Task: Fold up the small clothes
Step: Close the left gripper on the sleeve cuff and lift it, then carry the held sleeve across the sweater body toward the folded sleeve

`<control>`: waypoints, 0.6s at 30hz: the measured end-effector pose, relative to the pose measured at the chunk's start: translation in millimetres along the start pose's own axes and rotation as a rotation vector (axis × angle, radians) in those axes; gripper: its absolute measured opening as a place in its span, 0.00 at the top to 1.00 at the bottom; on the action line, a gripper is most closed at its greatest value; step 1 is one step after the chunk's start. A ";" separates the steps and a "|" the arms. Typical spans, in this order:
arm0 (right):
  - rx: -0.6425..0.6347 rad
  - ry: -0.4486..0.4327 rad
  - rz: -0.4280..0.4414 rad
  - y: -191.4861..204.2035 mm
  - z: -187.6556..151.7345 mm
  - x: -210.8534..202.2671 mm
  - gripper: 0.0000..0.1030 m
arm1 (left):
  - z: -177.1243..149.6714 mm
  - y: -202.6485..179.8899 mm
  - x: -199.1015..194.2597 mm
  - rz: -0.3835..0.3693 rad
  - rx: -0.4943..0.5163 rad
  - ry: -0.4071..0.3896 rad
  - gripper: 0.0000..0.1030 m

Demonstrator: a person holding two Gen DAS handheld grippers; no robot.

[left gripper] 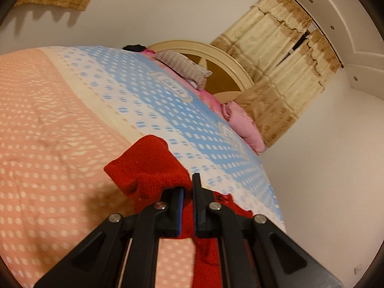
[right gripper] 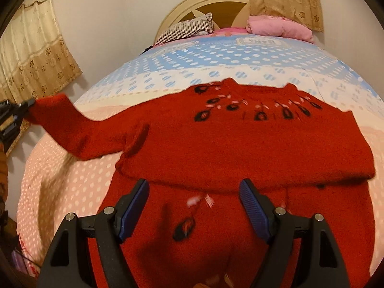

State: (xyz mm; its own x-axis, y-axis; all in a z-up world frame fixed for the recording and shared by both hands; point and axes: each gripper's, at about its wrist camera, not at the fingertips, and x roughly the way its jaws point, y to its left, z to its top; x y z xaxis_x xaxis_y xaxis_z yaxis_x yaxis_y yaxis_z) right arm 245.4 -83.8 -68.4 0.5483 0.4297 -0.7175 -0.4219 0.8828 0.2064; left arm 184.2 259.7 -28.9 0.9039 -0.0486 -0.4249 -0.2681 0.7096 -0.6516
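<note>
Centrally in the right wrist view, a red sweater (right gripper: 216, 139) lies spread on the bed (right gripper: 72, 187), its embroidered neckline toward the top of the frame and its lower part folded, a thick fold edge crossing the frame just above the fingertips. The right gripper (right gripper: 194, 192) hovers over the lower part with its jaws wide apart, holding nothing; blue pads (right gripper: 134, 206) face inward on both fingers. At the left edge of that view the left gripper (right gripper: 26, 104) pinches the sleeve (right gripper: 64, 124), which is lifted off the bedspread and stretched sideways toward the upper left.

In the left wrist view, the left gripper (left gripper: 188, 184) sits at lower centre, jaws nearly together and clamped on red knit: the sleeve end (left gripper: 146, 165) bunches just above and left of the fingertips, and more red fabric hangs below between the fingers. The bedspread (left gripper: 48, 120) is peach with white dots at left, then a cream band, then blue with white dots toward the right.

Background, both views: a striped pillow (right gripper: 189, 30) and a pink blanket (right gripper: 280, 27) rest at the headboard (right gripper: 211, 2) near the top of the frame, and patterned curtains (right gripper: 31, 55) hang against pale walls at the upper left and upper right.
</note>
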 end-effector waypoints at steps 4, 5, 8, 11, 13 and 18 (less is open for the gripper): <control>0.018 0.028 0.031 -6.4 -19.5 -17.6 0.24 | -0.1 -23.8 6.1 -0.024 0.032 0.006 0.94; 0.014 0.028 0.036 -8.3 -24.0 -21.1 0.24 | -0.4 -28.8 7.8 -0.028 0.041 0.011 0.94; -0.013 0.029 0.030 -7.6 -38.9 -33.1 0.24 | -2.5 -48.1 12.1 -0.042 0.069 0.022 0.94; -0.016 0.032 0.038 -9.4 -50.8 -43.1 0.24 | -4.5 -64.8 14.4 -0.062 0.091 0.025 0.94; -0.018 0.034 0.049 -10.8 -59.2 -50.1 0.24 | -4.8 -75.0 16.0 -0.077 0.098 0.027 0.94; -0.044 0.036 0.041 -13.3 -75.3 -64.1 0.24 | -5.6 -110.2 20.0 -0.117 0.131 0.030 0.94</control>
State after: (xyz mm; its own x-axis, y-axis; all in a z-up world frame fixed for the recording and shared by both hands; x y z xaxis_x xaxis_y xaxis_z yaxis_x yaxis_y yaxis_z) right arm 161.5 -137.3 -75.2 0.5042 0.4572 -0.7326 -0.4753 0.8552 0.2066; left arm 230.0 176.6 30.9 0.9156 -0.1558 -0.3707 -0.1141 0.7833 -0.6111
